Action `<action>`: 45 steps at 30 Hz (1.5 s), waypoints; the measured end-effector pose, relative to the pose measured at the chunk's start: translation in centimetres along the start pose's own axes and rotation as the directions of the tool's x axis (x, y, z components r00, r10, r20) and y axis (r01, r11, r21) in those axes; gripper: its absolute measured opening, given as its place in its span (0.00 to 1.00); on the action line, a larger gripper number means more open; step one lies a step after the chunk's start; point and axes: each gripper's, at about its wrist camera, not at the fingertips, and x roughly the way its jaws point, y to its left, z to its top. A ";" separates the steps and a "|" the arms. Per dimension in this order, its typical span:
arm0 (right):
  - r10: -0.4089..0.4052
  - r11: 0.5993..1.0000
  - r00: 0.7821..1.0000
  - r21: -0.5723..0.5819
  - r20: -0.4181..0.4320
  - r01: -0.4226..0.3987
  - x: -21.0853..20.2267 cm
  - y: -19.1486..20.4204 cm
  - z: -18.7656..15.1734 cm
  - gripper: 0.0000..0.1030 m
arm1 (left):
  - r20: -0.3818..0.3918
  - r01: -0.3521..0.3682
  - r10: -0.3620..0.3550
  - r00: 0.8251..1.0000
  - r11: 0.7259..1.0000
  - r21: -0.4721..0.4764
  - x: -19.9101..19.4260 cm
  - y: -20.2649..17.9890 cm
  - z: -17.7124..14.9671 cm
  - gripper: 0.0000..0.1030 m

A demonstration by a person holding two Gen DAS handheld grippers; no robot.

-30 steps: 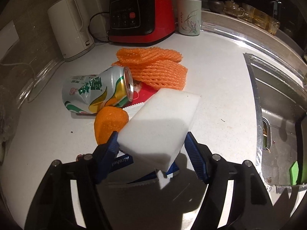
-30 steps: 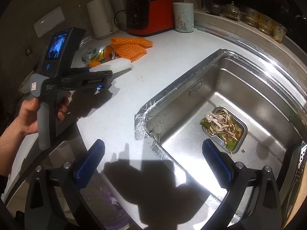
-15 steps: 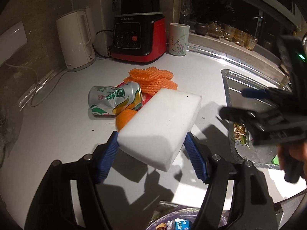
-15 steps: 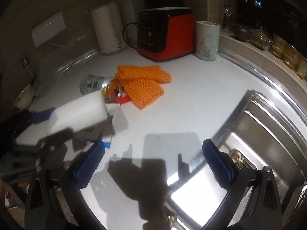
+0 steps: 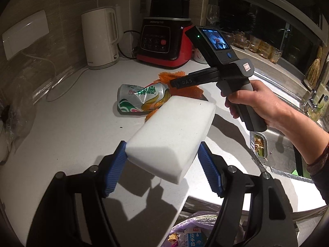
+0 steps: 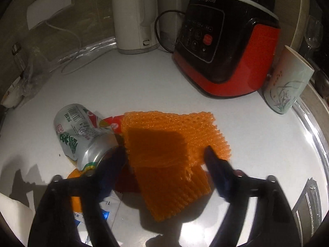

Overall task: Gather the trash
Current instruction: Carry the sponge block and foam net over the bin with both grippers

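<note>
My left gripper (image 5: 162,160) is shut on a white foam block (image 5: 172,135) and holds it above the counter's front edge, over a trash bag (image 5: 195,226) with a milk carton in it. A crushed green-and-silver can (image 5: 141,99) lies behind the block. My right gripper (image 6: 166,156) is open, its fingers on either side of the orange foam nets (image 6: 170,150) on the counter. The can (image 6: 82,135) lies just left of its left finger, beside a red wrapper (image 6: 113,121) and a blue-and-white packet (image 6: 107,212). The right gripper's body (image 5: 218,76) shows in the left wrist view.
A white kettle (image 6: 133,14), a red-and-black blender base (image 6: 224,49) and a painted cup (image 6: 287,88) stand at the back of the white counter (image 6: 133,86). A sink (image 5: 267,135) with a food-scrap tray (image 5: 260,146) lies to the right.
My left gripper has drawn back and up with the foam block, bringing the trash bag into view. My right gripper has swung from the sink to the orange nets and come down around them.
</note>
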 end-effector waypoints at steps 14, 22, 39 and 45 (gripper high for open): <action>0.013 0.995 0.991 0.101 0.136 -0.027 -7.4 -0.7 -0.3 0.16 | 0.023 0.017 -0.016 1.000 1.000 -0.016 -1.4 1.8 0.2 0.66; -0.015 0.989 0.974 0.145 0.226 -0.018 -15.4 3.3 -4.4 0.16 | 0.047 0.094 -0.097 0.994 0.994 0.059 -3.8 1.9 -0.6 0.67; 0.004 0.951 0.977 0.300 0.212 -0.069 -27.5 13.0 -25.1 0.16 | 0.003 0.177 -0.180 0.984 0.971 0.158 -10.8 -3.0 -11.7 0.67; 0.007 0.944 0.986 0.323 0.166 -0.061 -28.5 15.2 -31.0 0.16 | -0.079 0.179 -0.168 0.983 0.967 0.181 -10.8 -5.7 -18.5 0.67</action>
